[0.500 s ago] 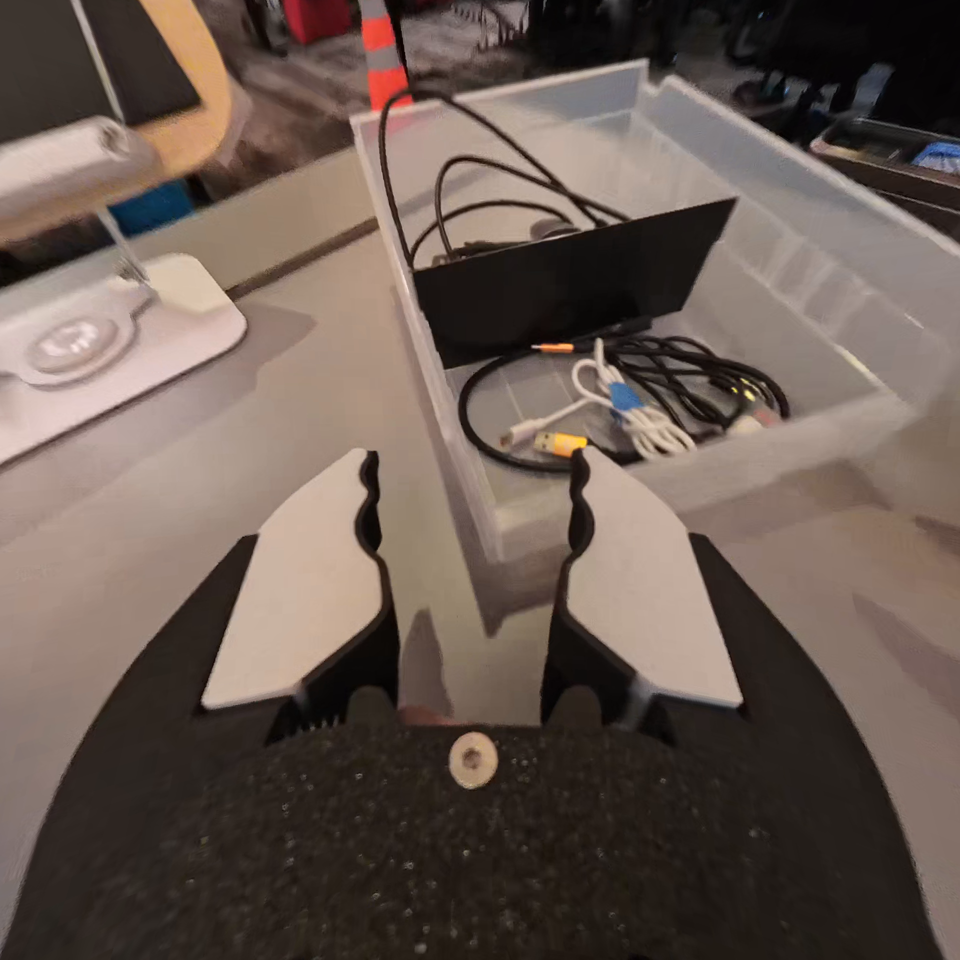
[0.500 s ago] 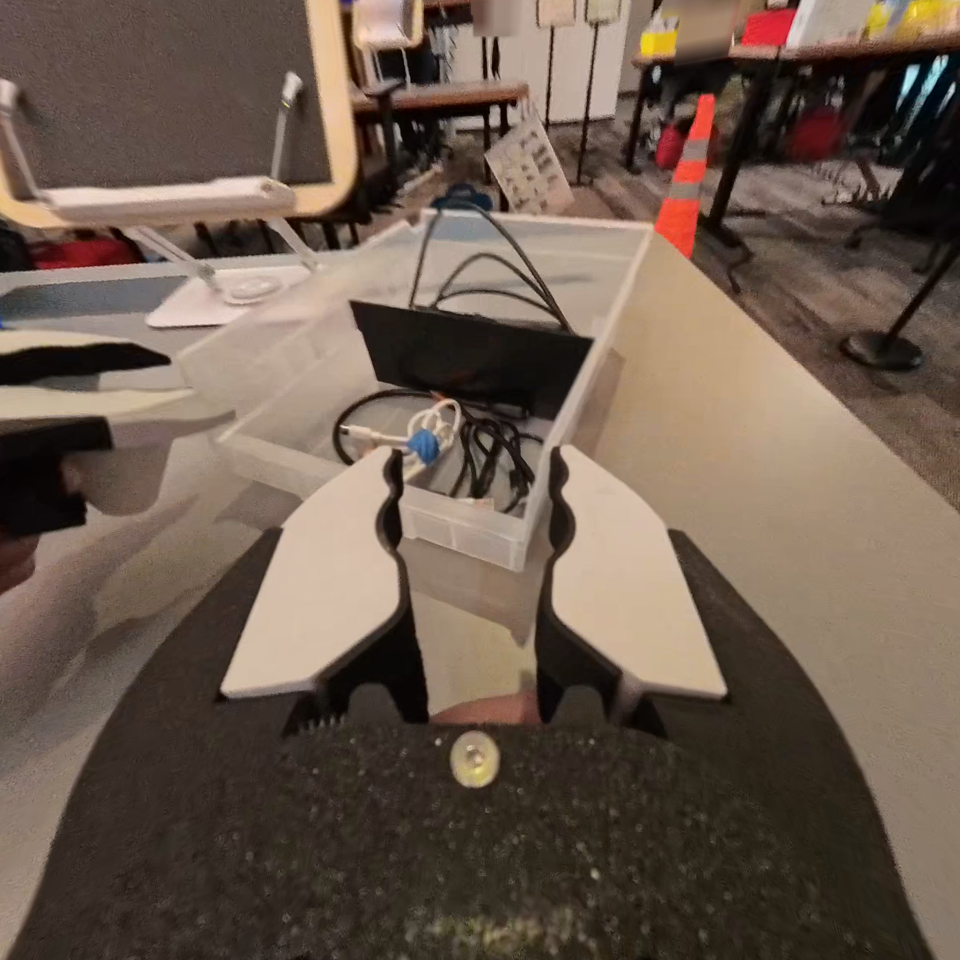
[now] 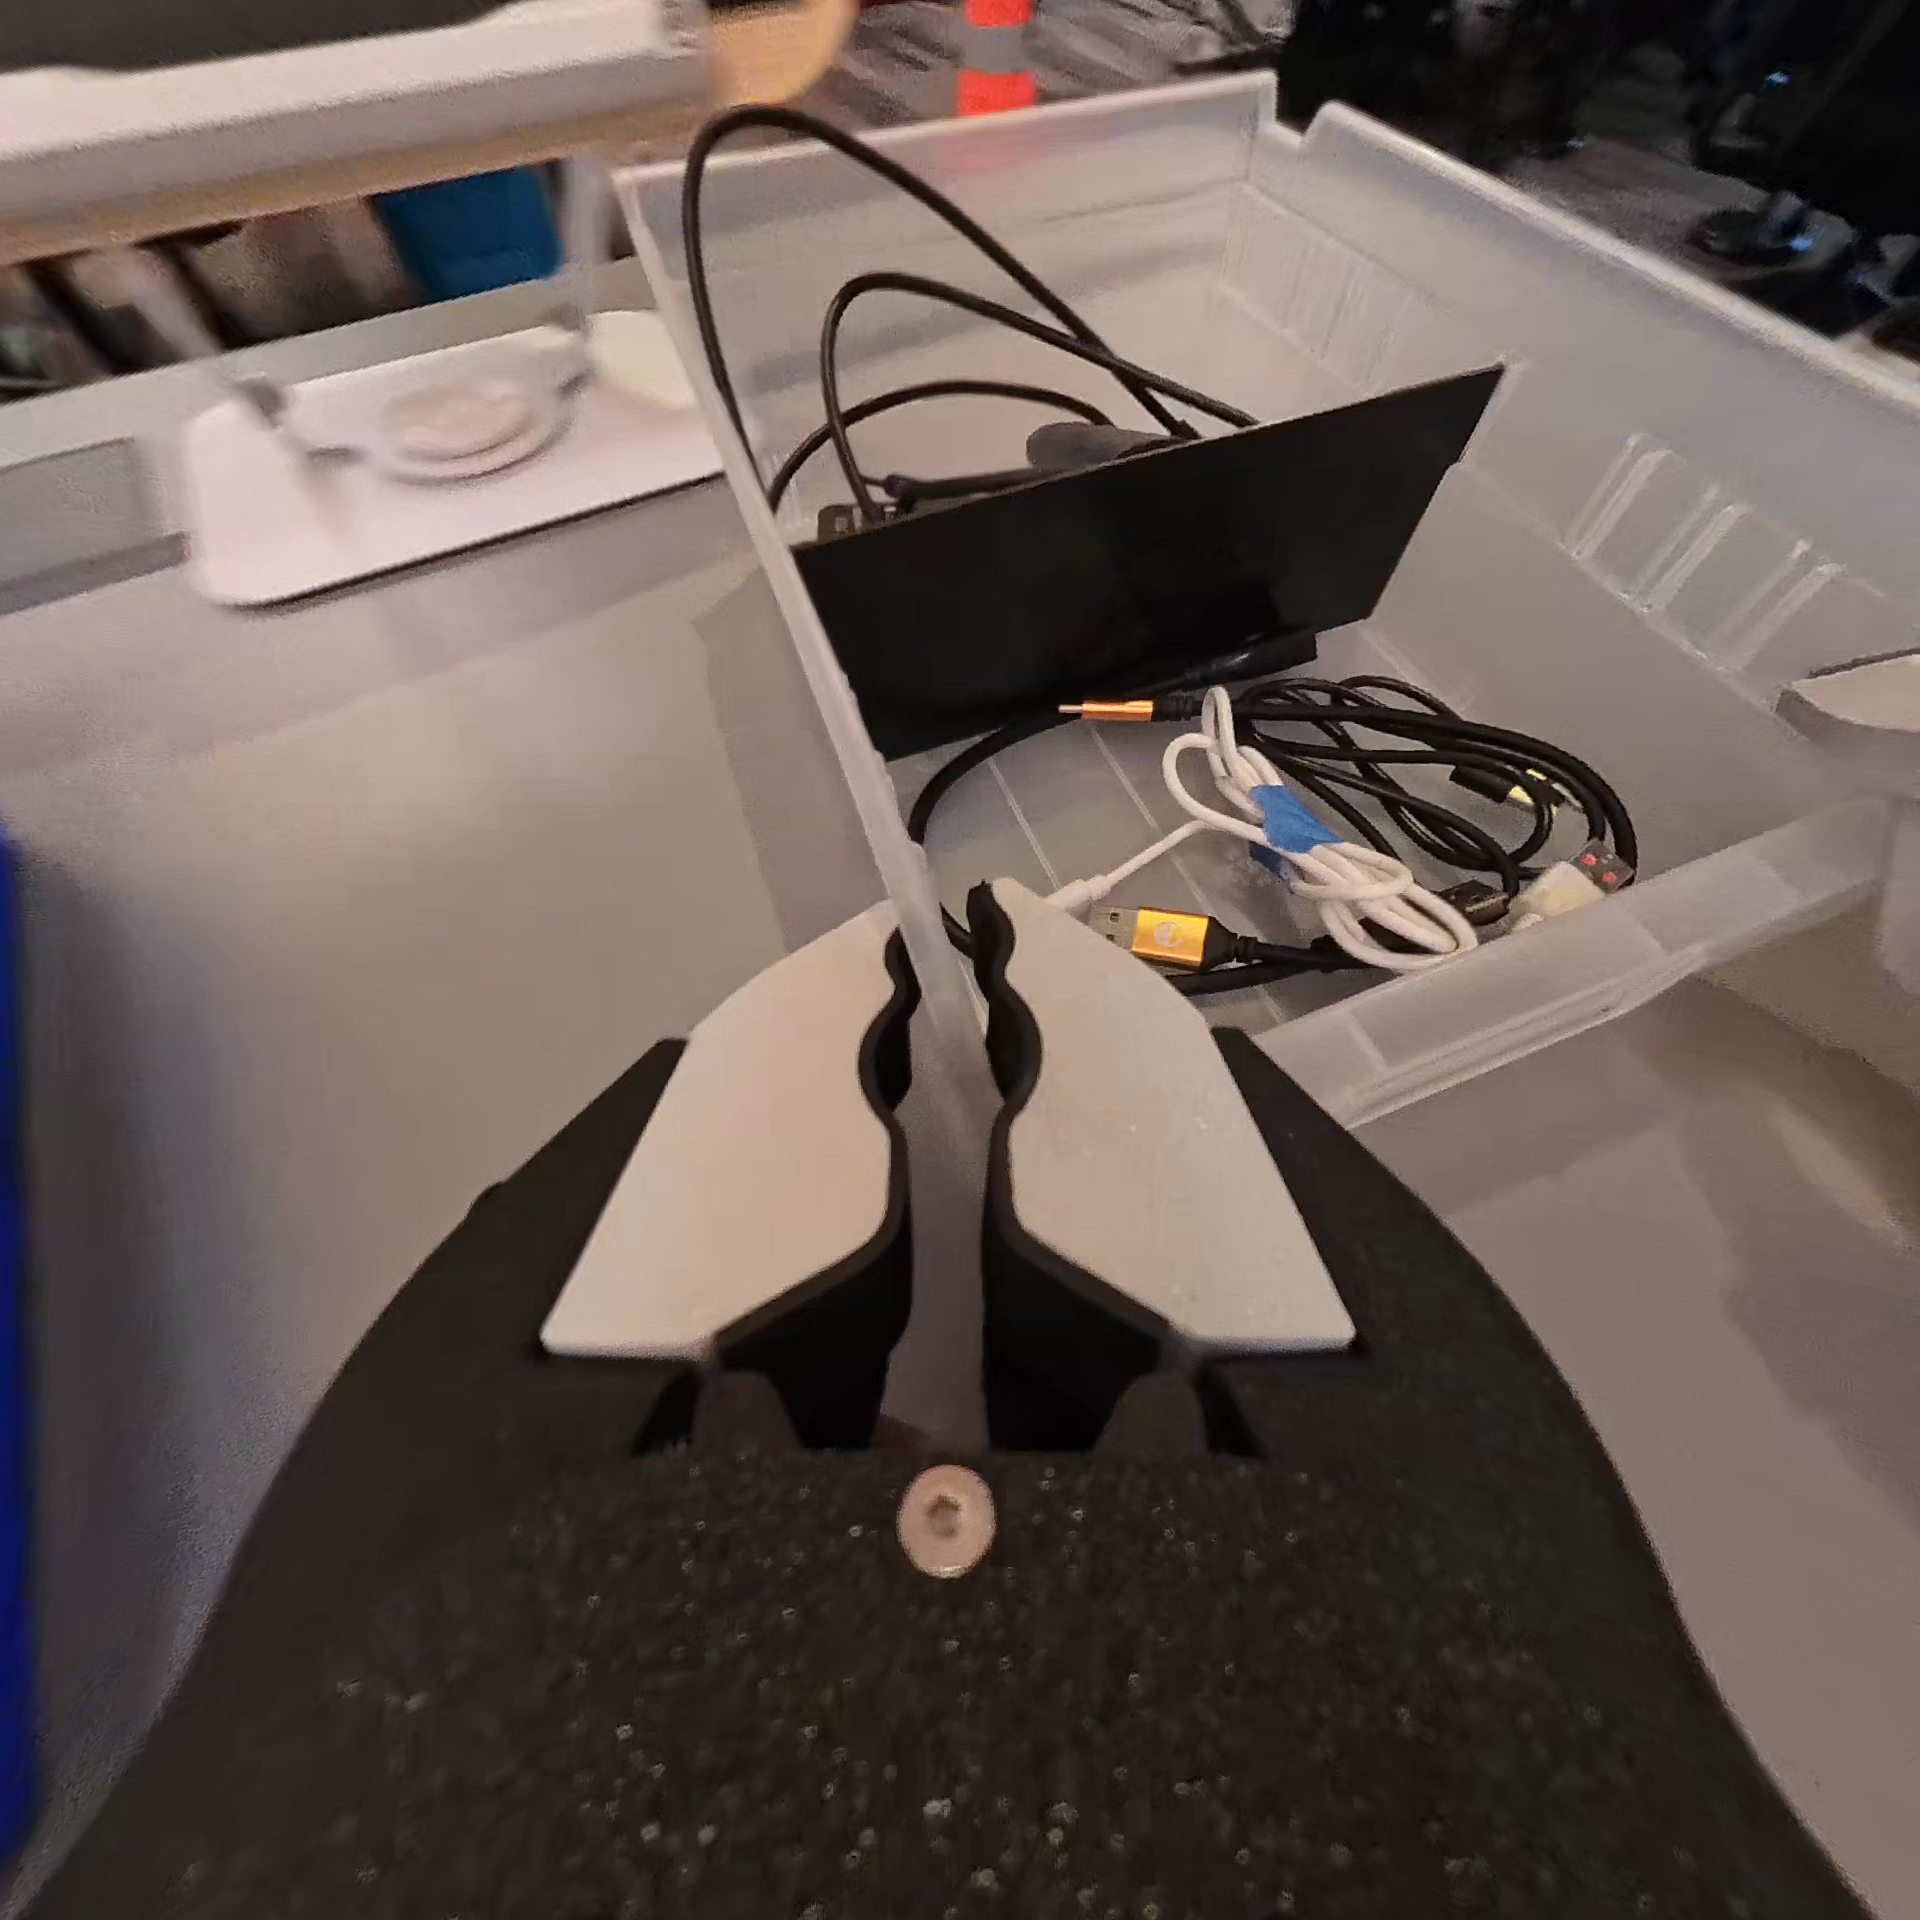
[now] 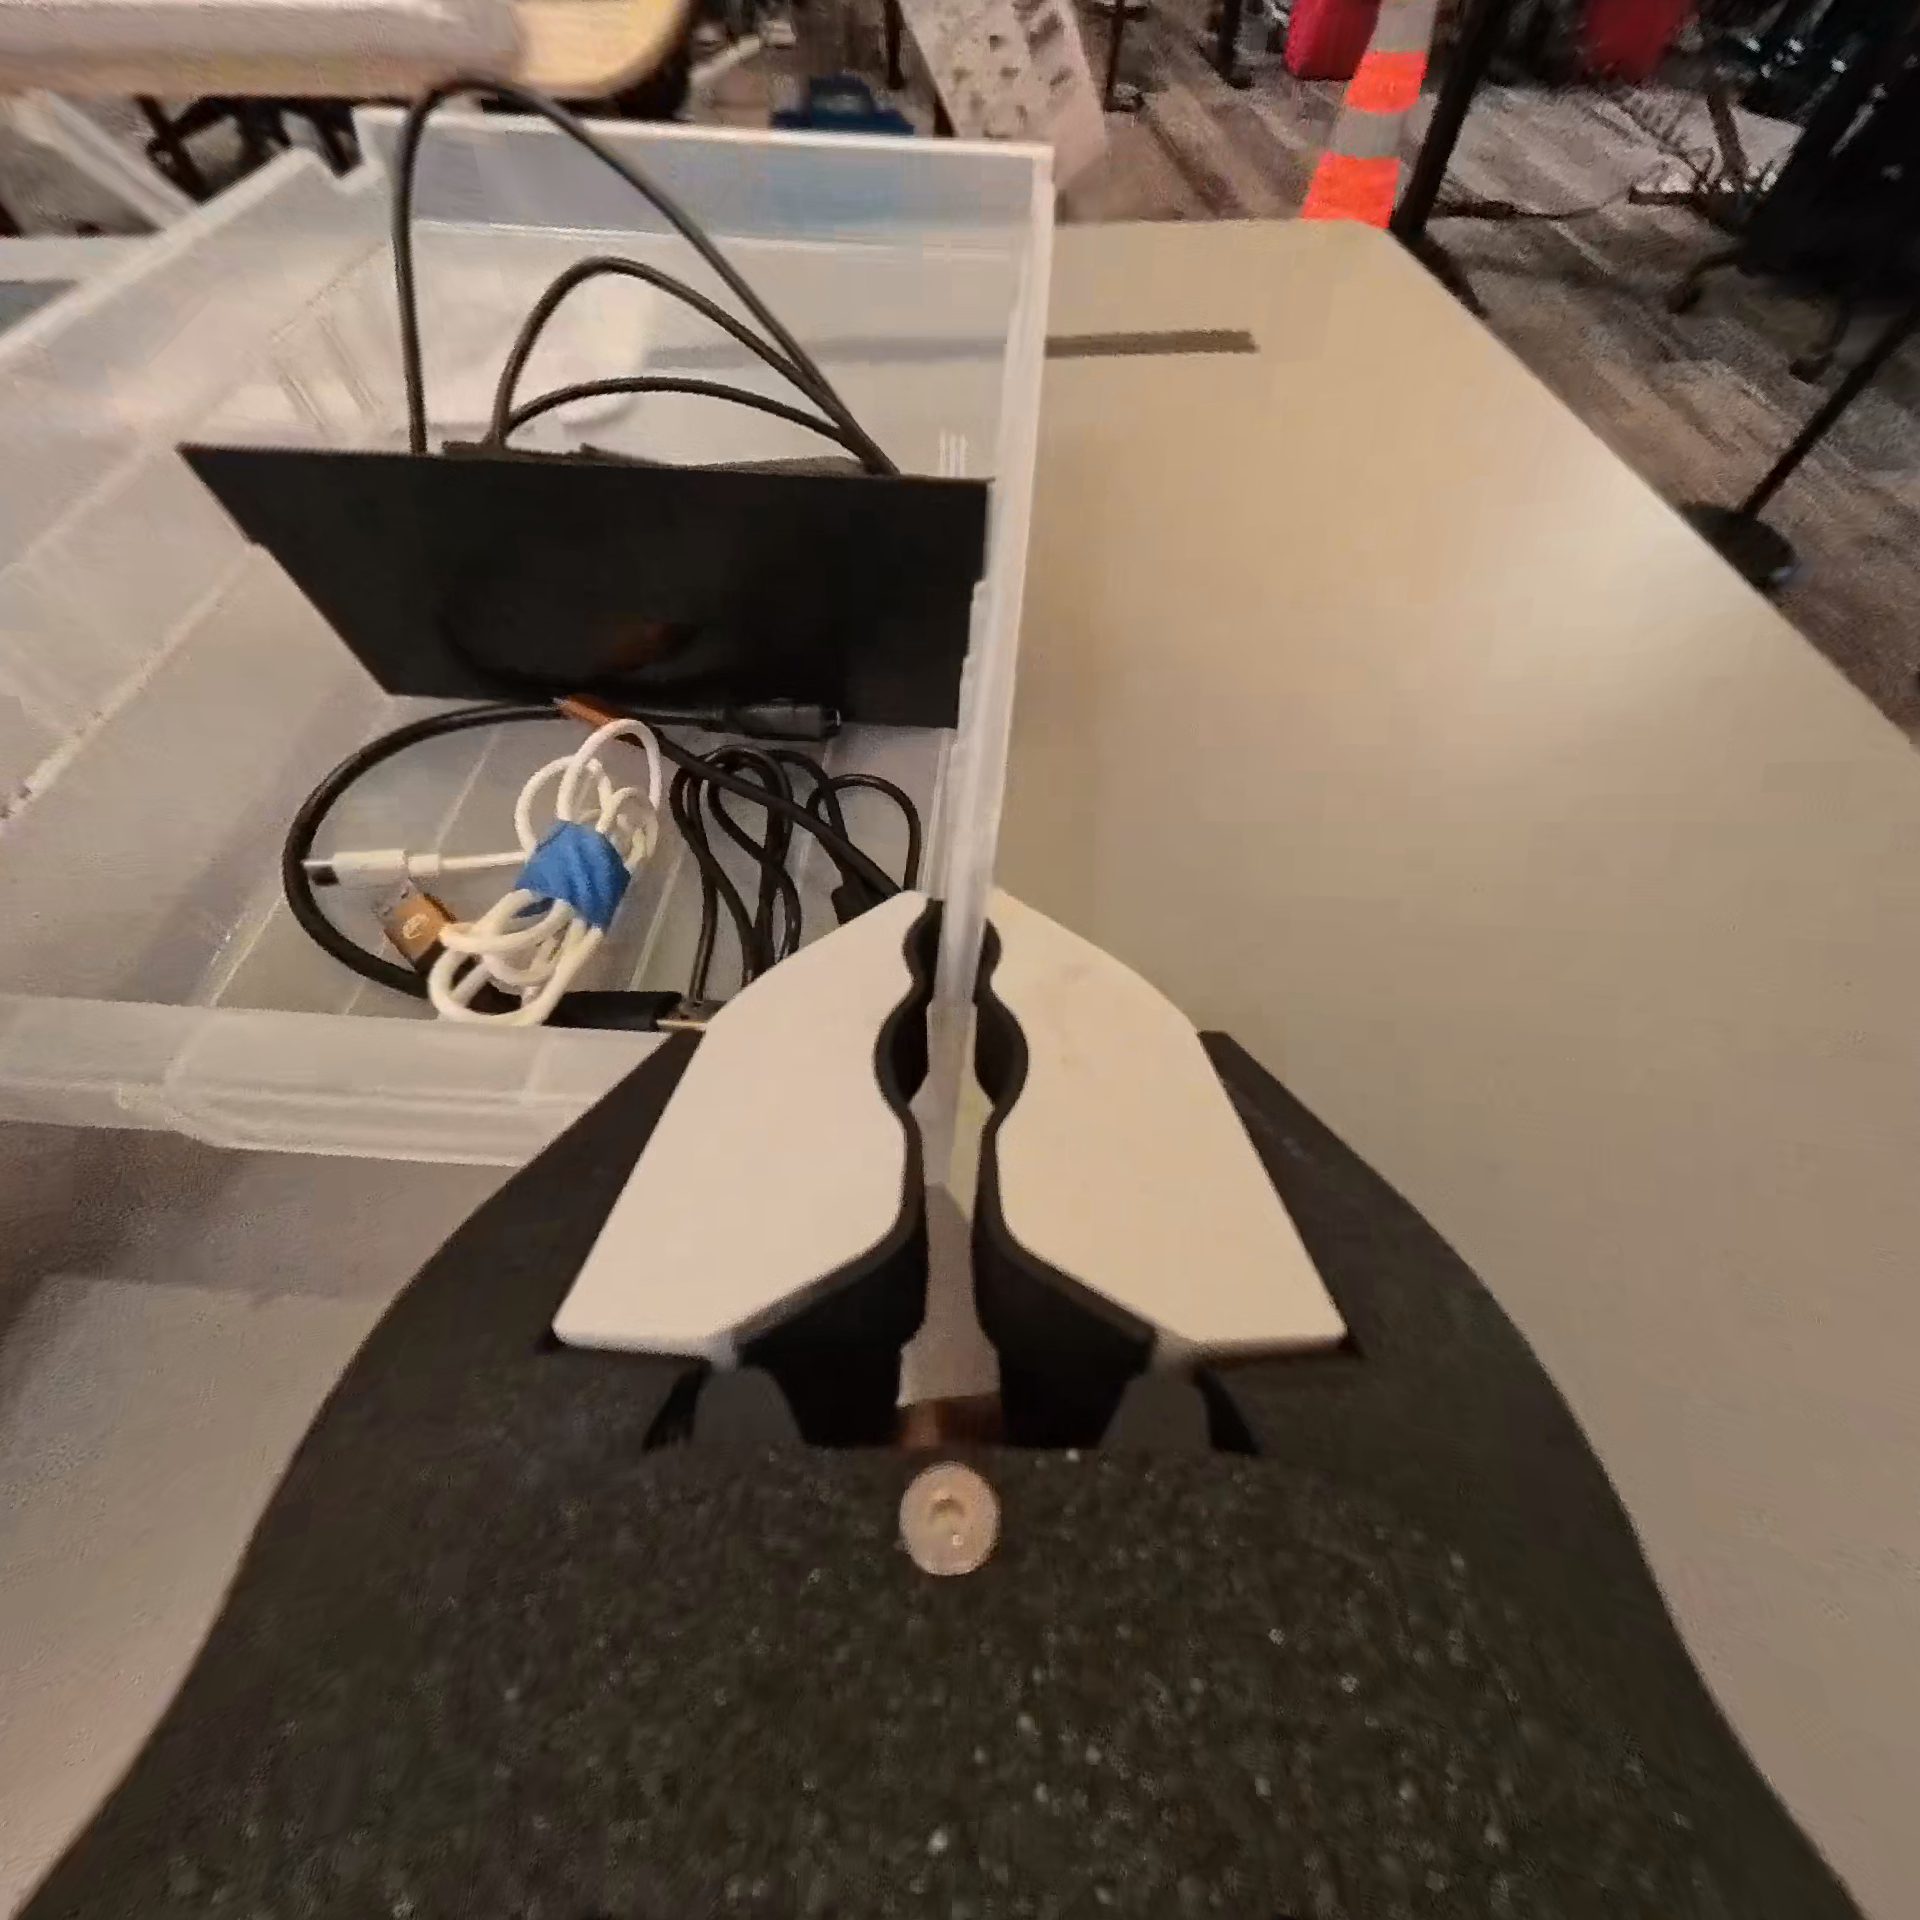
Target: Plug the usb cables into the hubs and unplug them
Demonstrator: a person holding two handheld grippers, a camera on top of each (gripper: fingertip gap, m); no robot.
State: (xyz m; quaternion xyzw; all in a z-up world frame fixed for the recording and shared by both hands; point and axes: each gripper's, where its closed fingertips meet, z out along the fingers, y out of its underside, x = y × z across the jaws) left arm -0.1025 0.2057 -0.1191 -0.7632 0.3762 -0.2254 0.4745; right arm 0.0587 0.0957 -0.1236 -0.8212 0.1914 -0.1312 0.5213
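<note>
A clear plastic bin stands on the table, split by a black divider. In front of the divider lie a white cable bundle with blue tape, an orange USB plug and coiled black cables. Black cables arch up behind the divider, and what they join is mostly hidden. My left gripper is shut on the bin's left wall. My right gripper is shut on the bin's right wall. The right wrist view also shows the divider and the white bundle.
A white stand base sits on the grey table left of the bin. The table runs on to the right of the bin up to its edge. An orange cone and table legs stand on the floor beyond.
Both grippers have moved forward to the bin and gone from open to shut, the left one on the left wall, the right one on the right wall.
</note>
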